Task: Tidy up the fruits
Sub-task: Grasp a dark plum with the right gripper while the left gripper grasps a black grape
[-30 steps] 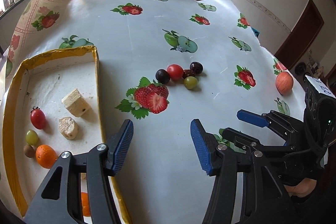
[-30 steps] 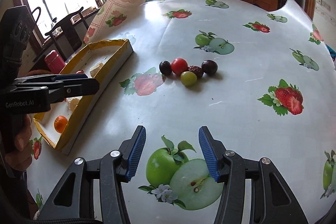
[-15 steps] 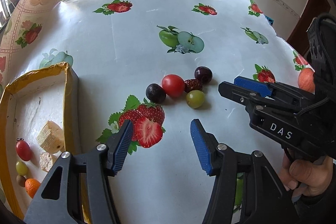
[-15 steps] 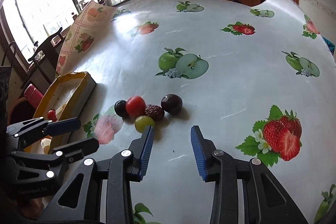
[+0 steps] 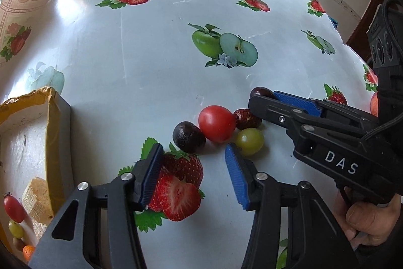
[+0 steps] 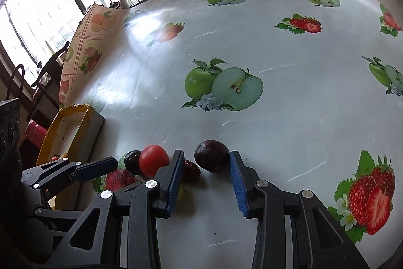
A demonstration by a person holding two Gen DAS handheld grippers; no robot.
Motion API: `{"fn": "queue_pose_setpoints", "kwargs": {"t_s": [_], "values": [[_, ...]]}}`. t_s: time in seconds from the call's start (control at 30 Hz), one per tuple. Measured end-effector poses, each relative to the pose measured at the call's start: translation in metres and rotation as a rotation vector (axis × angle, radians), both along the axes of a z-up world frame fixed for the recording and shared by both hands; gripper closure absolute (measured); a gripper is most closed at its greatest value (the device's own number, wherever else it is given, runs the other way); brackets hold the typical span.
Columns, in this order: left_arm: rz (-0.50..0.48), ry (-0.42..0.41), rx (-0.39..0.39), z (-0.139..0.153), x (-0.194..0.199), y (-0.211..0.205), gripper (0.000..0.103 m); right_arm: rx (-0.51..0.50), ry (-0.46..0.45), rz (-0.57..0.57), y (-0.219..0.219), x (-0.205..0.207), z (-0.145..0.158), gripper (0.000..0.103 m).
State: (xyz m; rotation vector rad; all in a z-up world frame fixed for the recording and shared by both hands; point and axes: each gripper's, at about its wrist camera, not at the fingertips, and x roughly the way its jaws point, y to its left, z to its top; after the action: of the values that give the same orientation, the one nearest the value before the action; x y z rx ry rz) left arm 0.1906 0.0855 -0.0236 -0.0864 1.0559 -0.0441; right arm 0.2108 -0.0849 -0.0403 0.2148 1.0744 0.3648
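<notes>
the right gripper (image 6: 205,163) is seen with jaws apart around a dark plum (image 6: 212,159) – contact cannot be told. the left gripper (image 5: 192,155) is closing on nothing – a dark fruit (image 5: 188,136) lies just ahead, a tomato (image 5: 216,126) beyond.

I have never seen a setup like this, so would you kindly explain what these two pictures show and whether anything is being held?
There is no robot here: a person holds a hand-operated two-finger clamp in each hand, and each clamp carries a wide-angle camera looking along its blue-padded fingers. One picture comes from the left gripper, the other from the right gripper. On the fruit-print tablecloth lies a small cluster: a red tomato, a green grape, a wrinkled red date and two dark plums. A yellow-rimmed box at the left already holds some items. Nothing is held yet. The left jaws are closing with only cloth between them; the far plum sits at the tips of the right jaws, ungripped.
</notes>
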Motion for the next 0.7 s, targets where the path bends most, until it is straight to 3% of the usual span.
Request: {"fn": "queue_pose_setpoints", "kwargs": {"t_s": [0.07,0.23,0.7], "values": [[-0.003,-0.017,0.026,0.000,0.003,-0.004,0.070,0.005,0.000,-0.007,-0.004,0.001,0.000,0.077],[0.014,-0.025,0.030,0.000,0.003,0.001,0.082,-0.003,-0.019,-0.005,-0.012,-0.010,0.007,0.077],[-0.024,-0.067,0.017,0.011,-0.023,-0.010,0.084,0.040,-0.074,0.001,-0.035,-0.058,0.038,0.078]]}}
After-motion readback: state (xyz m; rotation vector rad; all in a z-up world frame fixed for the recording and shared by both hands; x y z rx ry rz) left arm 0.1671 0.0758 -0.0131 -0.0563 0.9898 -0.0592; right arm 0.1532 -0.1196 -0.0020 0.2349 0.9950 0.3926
